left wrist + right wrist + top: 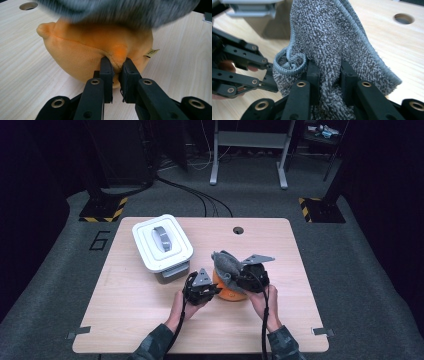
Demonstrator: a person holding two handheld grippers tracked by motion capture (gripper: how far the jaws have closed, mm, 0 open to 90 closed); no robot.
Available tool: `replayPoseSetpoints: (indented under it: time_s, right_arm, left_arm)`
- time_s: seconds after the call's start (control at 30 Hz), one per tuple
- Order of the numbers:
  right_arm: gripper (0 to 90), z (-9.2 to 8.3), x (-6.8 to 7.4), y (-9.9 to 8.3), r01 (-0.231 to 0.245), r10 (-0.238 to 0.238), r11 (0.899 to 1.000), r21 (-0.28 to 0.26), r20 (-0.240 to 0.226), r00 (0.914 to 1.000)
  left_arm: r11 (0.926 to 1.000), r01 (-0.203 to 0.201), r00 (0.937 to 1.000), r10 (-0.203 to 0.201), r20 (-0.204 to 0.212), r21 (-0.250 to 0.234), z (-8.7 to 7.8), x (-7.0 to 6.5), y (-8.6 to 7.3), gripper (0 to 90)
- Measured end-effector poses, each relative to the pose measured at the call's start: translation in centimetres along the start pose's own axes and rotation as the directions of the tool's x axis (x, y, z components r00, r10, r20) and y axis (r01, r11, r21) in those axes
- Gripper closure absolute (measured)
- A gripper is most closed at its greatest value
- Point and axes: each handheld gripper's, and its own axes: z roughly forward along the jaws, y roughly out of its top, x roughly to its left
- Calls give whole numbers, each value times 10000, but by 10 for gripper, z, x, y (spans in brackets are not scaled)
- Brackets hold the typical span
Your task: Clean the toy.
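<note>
You can read one sign: a dark "6" (98, 240) on the grey floor (60, 270) left of the worktop (150, 310); the plush's small tag (151, 52) looks illegible.

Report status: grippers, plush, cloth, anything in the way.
Left gripper shut on orange plush. Right gripper shut on grey cloth, over plush. Lidded box behind, clear of work.

left tongs (116, 67) pinched shut, right tongs (329, 72) clamped shut, hands close together, forearms low
</note>
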Motion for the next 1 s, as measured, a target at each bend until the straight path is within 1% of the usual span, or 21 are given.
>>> replayPoseSetpoints:
  time_s: [0.03,0.1,0.13,0.27,0.3,0.37,0.43,0.5,0.53,0.57,0.6,0.63,0.67,0.7,0.77,0.8,0.83,0.87,0.93,0.97,1.0]
  right_arm:
    - [738,0,0,0,0,0,10000,0,0,10000]
    - [740,8,2,-2,244,-251,9995,203,334,9991]
    - [742,11,-2,-4,238,-245,9995,211,362,9990]
    - [744,10,-6,-8,100,-112,9996,256,463,9989]
    - [746,9,-11,-11,15,-37,9995,325,676,9977]
    - [745,9,-15,-13,55,-75,9996,292,681,9977]
    - [746,7,-28,-21,-378,349,9988,316,885,9955]
    - [746,5,-38,-26,-563,521,9979,323,1181,9916]
    - [746,5,-45,-30,-804,757,9962,329,1273,9890]
    - [746,5,-45,-30,-804,757,9962,329,1273,9890]
    - [746,4,-50,-34,-985,932,9946,339,1335,9867]
    - [746,4,-58,-40,-1185,1107,9920,427,1532,9820]
    - [746,4,-58,-40,-1185,1107,9920,427,1532,9820]
    - [745,1,-62,-43,-1261,1200,9915,330,1466,9819]
    - [745,-7,-56,-41,-1336,1332,9910,-60,1305,9825]
    - [745,-11,-51,-39,-1114,1135,9935,-233,1361,9842]
    - [745,-11,-51,-39,-1114,1135,9935,-233,1361,9842]
    - [745,-17,-41,-34,-1020,1069,9933,-550,934,9899]
    - [744,-19,-26,-27,-679,723,9954,-672,665,9952]
    - [744,-18,-17,-23,-453,485,9969,-650,494,9976]
    - [744,-15,-10,-20,-377,398,9970,-677,290,9988]
  left_arm:
    - [10000,0,10000,0,0,0,0,0,0,814]
    - [9998,160,9999,-161,25,86,0,1,-2,814]
    - [9999,123,9999,-123,9,84,0,2,-3,815]
    - [9999,145,9999,-144,-49,88,0,1,-4,815]
    - [9998,138,9999,-138,-21,116,0,2,-4,814]
    - [9997,254,9997,-254,-35,44,0,3,-5,815]
    - [9994,329,9995,-329,30,51,0,4,-5,814]
    - [9994,343,9994,-343,44,49,0,4,-5,814]
    - [9994,354,9994,-354,39,16,1,4,-5,814]
    - [9994,354,9994,-354,39,16,1,4,-5,814]
    - [9993,367,9993,-367,66,24,1,4,-5,814]
    - [9995,323,9995,-323,64,10,1,4,-4,814]
    - [9995,323,9995,-323,64,10,1,4,-4,814]
    - [9996,286,9996,-286,77,30,2,3,-4,814]
    - [9994,332,9994,-332,36,10,2,3,-3,814]
    - [9993,385,9992,-384,55,-38,2,4,-3,814]
    - [9993,385,9992,-384,55,-38,2,4,-3,814]
    - [9993,360,9993,-360,50,-26,2,4,-3,814]
    - [9994,332,9994,-332,87,-8,2,3,-2,813]
    - [9996,297,9995,-296,85,-9,2,3,-2,813]
    - [9996,293,9996,-293,11,-33,2,2,-1,813]
